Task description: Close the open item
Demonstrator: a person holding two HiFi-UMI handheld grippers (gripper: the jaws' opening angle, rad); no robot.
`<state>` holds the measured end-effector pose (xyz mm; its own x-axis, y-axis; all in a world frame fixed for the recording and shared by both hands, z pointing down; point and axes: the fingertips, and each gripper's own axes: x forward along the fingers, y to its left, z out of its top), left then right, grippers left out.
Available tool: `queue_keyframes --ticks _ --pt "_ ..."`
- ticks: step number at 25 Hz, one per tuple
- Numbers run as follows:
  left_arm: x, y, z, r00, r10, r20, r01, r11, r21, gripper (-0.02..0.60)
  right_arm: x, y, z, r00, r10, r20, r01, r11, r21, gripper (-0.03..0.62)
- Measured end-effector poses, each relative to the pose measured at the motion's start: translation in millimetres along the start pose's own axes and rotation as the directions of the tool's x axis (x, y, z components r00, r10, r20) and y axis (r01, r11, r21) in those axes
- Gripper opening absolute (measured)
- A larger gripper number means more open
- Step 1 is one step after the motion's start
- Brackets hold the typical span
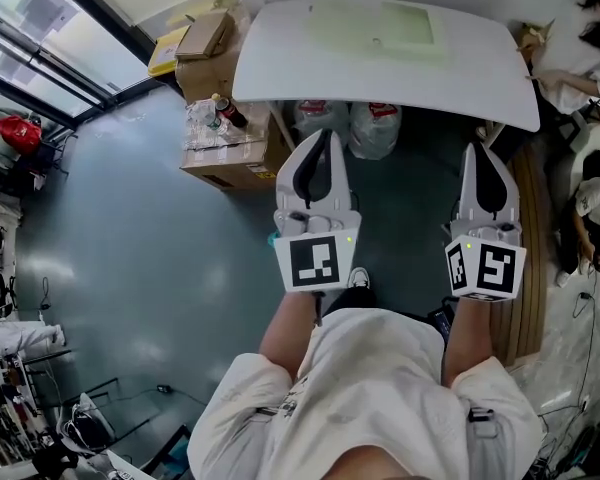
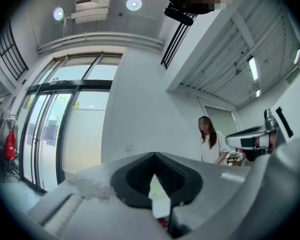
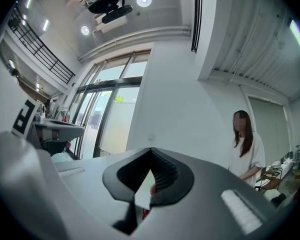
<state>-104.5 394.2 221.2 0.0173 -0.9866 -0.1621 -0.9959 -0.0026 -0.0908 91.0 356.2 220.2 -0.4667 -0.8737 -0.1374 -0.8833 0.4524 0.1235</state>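
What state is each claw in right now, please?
Left claw: closed, holding nothing.
Right claw: closed, holding nothing.

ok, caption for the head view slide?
Left gripper and right gripper, shut and empty, held out toward the white table.

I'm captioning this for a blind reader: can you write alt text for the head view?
From above, a person holds the left tool and right tool, both shut and empty, pointed toward a white table. Cardboard boxes stand left of it; plastic bottles sit underneath.
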Motion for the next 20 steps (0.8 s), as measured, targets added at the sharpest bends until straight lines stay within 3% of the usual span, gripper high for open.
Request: queue_keyframes --ticks 7,20 --pt "31 13 -10 1.0 -0.022 -0.006 0.022 1.0 -0.008 0.002 29 -1 -4 1.0 -0.022 -0.003 0.022 1.0 -0.007 0.002" --pt "92 1 -35 0.998 -0.062 -0.011 0.062 0.998 -0.004 0.002 68 -37 -35 0.998 -0.068 -0.018 0.068 0.998 0.01 0.002"
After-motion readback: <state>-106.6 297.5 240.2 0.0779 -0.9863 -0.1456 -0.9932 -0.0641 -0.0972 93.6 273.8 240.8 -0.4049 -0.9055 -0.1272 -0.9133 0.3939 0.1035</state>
